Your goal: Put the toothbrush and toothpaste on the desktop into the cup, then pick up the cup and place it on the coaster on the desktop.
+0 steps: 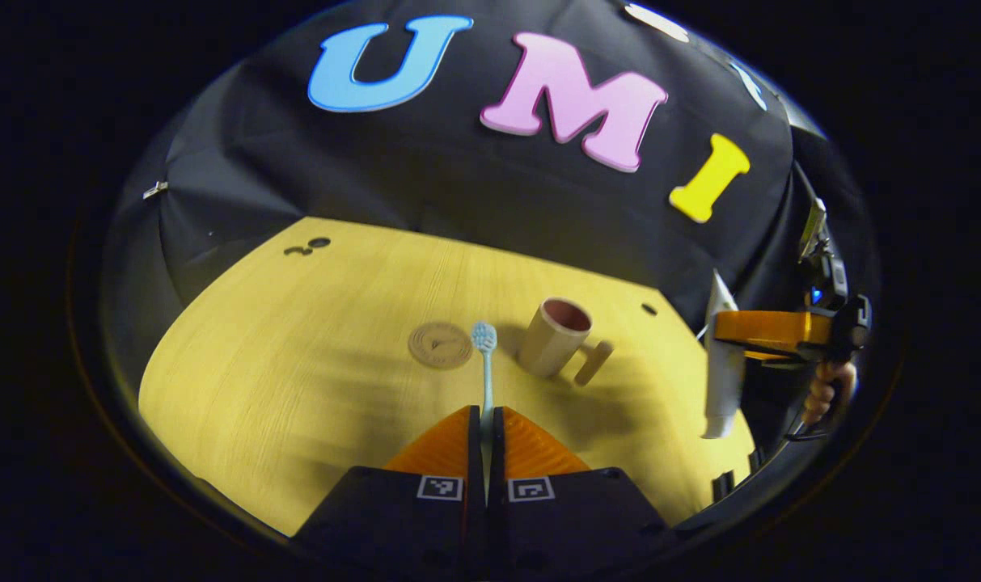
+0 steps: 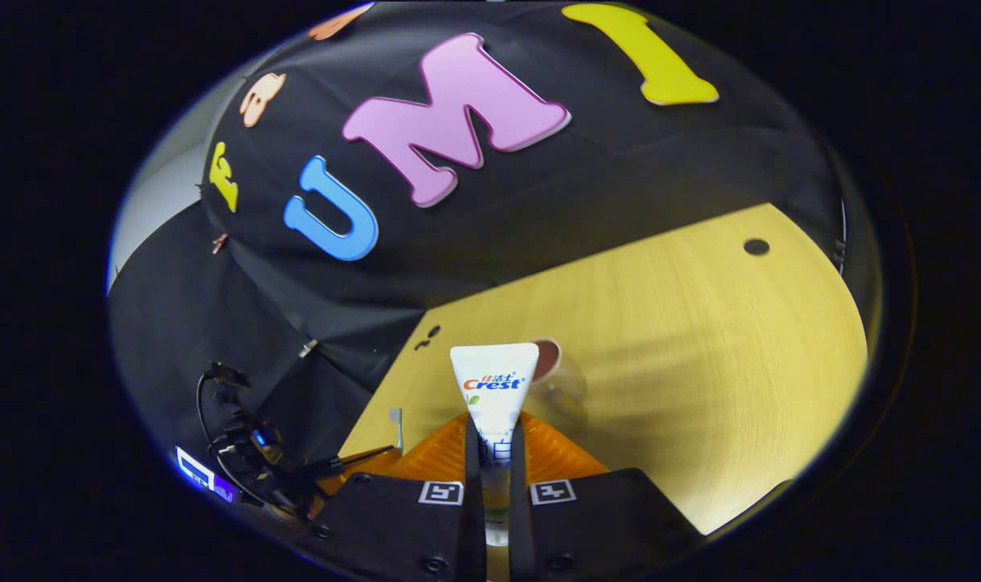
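Note:
My left gripper (image 1: 486,414) is shut on the light blue toothbrush (image 1: 484,356), whose bristle head points away over the wooden desktop (image 1: 296,388). Just beyond the head lie the round coaster (image 1: 440,345) and, to its right, the beige cup (image 1: 553,338), tilted with its handle toward me. My right gripper (image 2: 494,427) is shut on the white toothpaste tube (image 2: 494,380), flat end forward, with the cup (image 2: 556,364) blurred behind it. In the left gripper view, the right gripper (image 1: 729,335) holds the tube (image 1: 725,380) upright at the far right, above the desk's edge.
A hand (image 1: 826,392) grips the right gripper's handle. Small round holes (image 1: 649,309) mark the desktop near the back wall. The left gripper (image 2: 373,459) with the toothbrush (image 2: 395,424) and some cables (image 2: 239,436) sit at the lower left of the right gripper view.

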Demonstrator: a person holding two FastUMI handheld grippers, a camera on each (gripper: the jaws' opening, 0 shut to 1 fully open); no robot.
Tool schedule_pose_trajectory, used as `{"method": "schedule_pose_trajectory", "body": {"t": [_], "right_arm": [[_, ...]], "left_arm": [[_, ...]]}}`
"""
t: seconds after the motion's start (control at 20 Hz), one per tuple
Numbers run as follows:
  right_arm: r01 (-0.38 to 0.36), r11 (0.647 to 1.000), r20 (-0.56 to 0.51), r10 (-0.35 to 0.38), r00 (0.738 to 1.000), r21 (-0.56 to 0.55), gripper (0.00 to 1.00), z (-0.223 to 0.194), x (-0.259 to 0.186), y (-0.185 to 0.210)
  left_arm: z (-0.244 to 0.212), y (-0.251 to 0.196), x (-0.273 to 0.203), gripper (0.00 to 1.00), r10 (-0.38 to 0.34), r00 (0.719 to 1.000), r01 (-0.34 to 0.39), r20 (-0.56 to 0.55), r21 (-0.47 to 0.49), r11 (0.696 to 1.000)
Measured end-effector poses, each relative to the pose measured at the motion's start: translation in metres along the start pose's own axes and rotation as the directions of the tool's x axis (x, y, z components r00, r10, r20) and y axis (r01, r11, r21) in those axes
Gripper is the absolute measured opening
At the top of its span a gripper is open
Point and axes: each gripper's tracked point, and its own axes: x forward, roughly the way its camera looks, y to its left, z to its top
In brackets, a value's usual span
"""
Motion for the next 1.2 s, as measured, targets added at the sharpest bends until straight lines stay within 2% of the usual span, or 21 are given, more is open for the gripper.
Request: {"method": "schedule_pose_trajectory", "body": {"t": [0.1, 0.25, 0.4, 0.6, 0.8, 0.85, 0.9, 1.05, 1.2], "right_arm": [[-0.03, 0.998, 0.057, 0.033, 0.998, -0.046, 0.15, 0.026, 0.014, 0.006], [-0.031, 0.993, 0.116, 0.045, 0.992, -0.117, 0.15, 0.055, 0.05, 0.0], [-0.024, 0.982, 0.133, 0.05, 0.99, -0.189, 0.14, 0.065, 0.098, -0.007], [-0.048, 0.974, 0.128, 0.078, 0.989, -0.221, 0.15, 0.064, 0.156, -0.006], [-0.018, 0.951, 0.109, 0.054, 0.993, -0.308, 0.15, 0.049, 0.196, -0.022], [-0.011, 0.946, 0.093, 0.044, 0.995, -0.325, 0.15, 0.041, 0.205, -0.028], [-0.009, 0.939, 0.072, 0.036, 0.997, -0.343, 0.15, 0.033, 0.21, -0.033], [-0.013, 0.925, 0.022, 0.023, 0.999, -0.38, 0.15, 0.009, 0.22, -0.043], [-0.026, 0.917, 0.036, 0.043, 0.998, -0.398, 0.15, 0.003, 0.218, -0.043]], "left_arm": [[0.018, -0.013, -0.012, 0.06, -0.014, 0.998, 0.015, 0.061, -0.018, 1.0], [0.044, -0.029, -0.03, 0.06, -0.033, 0.99, 0.039, 0.138, -0.044, 0.998], [0.06, -0.039, -0.037, 0.06, -0.036, 0.981, 0.049, 0.19, -0.062, 0.997], [0.061, -0.041, -0.041, 0.06, -0.031, 0.977, 0.051, 0.213, -0.091, 0.994], [0.066, -0.042, -0.042, 0.06, -0.019, 0.969, 0.054, 0.246, -0.135, 0.989], [0.066, -0.044, -0.041, 0.01, -0.019, 0.967, 0.058, 0.252, -0.146, 0.988], [0.069, -0.045, -0.04, 0.06, -0.02, 0.965, 0.063, 0.262, -0.157, 0.986], [0.087, -0.049, -0.026, 0.06, -0.032, 0.956, 0.086, 0.291, -0.172, 0.981], [0.103, -0.059, -0.02, 0.06, -0.06, 0.942, 0.131, 0.33, -0.196, 0.972]]}}
